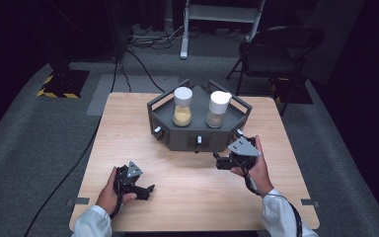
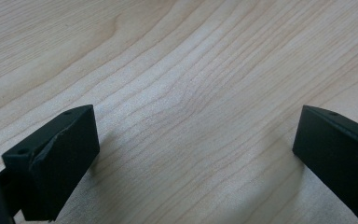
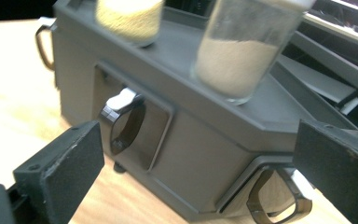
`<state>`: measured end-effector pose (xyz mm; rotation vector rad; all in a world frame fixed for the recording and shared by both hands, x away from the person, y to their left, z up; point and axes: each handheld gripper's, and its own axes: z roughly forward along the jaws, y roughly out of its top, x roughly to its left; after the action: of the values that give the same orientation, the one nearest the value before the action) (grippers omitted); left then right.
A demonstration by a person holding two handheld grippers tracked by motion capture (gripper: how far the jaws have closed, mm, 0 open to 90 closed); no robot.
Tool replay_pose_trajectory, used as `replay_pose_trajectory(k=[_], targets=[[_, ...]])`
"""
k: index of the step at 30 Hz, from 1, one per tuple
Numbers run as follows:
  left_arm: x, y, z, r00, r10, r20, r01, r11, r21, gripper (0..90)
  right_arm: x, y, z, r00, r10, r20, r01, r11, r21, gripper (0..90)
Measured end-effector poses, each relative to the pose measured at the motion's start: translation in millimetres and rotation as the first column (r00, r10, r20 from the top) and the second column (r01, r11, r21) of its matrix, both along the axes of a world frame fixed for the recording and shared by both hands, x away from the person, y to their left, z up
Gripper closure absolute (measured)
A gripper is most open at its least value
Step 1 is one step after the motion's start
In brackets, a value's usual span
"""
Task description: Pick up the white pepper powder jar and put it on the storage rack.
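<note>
The dark grey stand point(image 1: 197, 132) sits at the far middle of the wooden table point(image 1: 143, 123), a low angled box with a rail around its top and small ring handles point(image 3: 123, 122) set in recesses along its front faces. Two clear jars with white lids stand on its top deck, side by side and apart: the left jar point(image 1: 182, 106) holds yellow grains, the right jar point(image 1: 217, 109) a paler tan powder.

The right gripper point(image 1: 221, 161) is just in front of the stand's right front corner, held by the person's right hand point(image 1: 256, 170), and points toward the stand. In the right gripper view its jaws stand wide apart with nothing between the pads; one ring handle shows just beyond the left jaw and another low beside the right jaw. The picture there is slightly blurred.

The left gripper point(image 1: 147, 190) rests low near the table's near left edge, well apart from the stand, in the person's left hand point(image 1: 107, 196). Its jaws are spread too, with bare wood grain between them.
</note>
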<state>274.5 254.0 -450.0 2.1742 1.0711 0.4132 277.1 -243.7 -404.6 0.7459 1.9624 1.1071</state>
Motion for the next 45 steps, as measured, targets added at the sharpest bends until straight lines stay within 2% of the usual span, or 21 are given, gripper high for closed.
replay_pose_trajectory(k=[6, 11, 17, 20, 21, 27, 33, 38, 45], targets=[[0.0, 0.0, 0.0, 1.0000, 0.000, -0.001, 0.000, 1.0000, 0.000, 0.0, -9.2, -4.4, -8.0, 0.9997, 0.023, 0.013, -0.022, 0.999, -0.035, 1.1], [0.0, 0.0, 0.1, 1.0000, -0.001, 0.000, 0.001, 1.0000, 0.001, 0.0, -13.7, -8.2, -13.1, 0.9996, 0.030, 0.001, -0.029, 0.997, -0.067, 1.1], [0.0, 0.0, 0.1, 1.0000, 0.000, 0.000, 0.000, 1.0000, 0.001, 0.0, -17.9, -14.9, -23.6, 0.9988, 0.025, -0.042, -0.029, 0.993, -0.118, 1.1], [0.0, 0.0, 0.0, 1.0000, 0.000, 0.000, 0.000, 1.0000, 0.000, 0.0, -18.4, -16.7, -27.5, 0.9981, 0.016, -0.060, -0.024, 0.991, -0.129, 1.1], [-0.1, -0.1, -0.1, 1.0000, 0.001, -0.001, -0.001, 1.0000, -0.001, 0.0, -19.8, -17.2, -31.9, 0.9975, 0.004, -0.070, -0.014, 0.988, -0.151, 1.1], [-0.1, -0.1, 0.0, 1.0000, 0.001, 0.000, -0.001, 1.0000, 0.000, 0.0, -20.4, -21.7, -42.0, 0.9930, -0.013, -0.117, -0.010, 0.981, -0.194, 1.1], [0.0, 0.0, 0.1, 1.0000, -0.001, 0.000, 0.001, 1.0000, 0.001, 0.0, -21.2, -28.2, -47.7, 0.9834, -0.031, -0.179, -0.005, 0.980, -0.200, 1.1], [0.0, 0.0, 0.1, 1.0000, -0.001, 0.000, 0.001, 1.0000, 0.001, 0.0, -20.6, -33.2, -49.8, 0.9720, -0.036, -0.232, -0.014, 0.978, -0.209, 1.1], [0.0, 0.0, 0.1, 1.0000, -0.001, 0.000, 0.001, 1.0000, 0.001, 0.0, -17.2, -52.6, -51.0, 0.9493, -0.054, -0.310, 0.015, 0.992, -0.126, 0.6]])
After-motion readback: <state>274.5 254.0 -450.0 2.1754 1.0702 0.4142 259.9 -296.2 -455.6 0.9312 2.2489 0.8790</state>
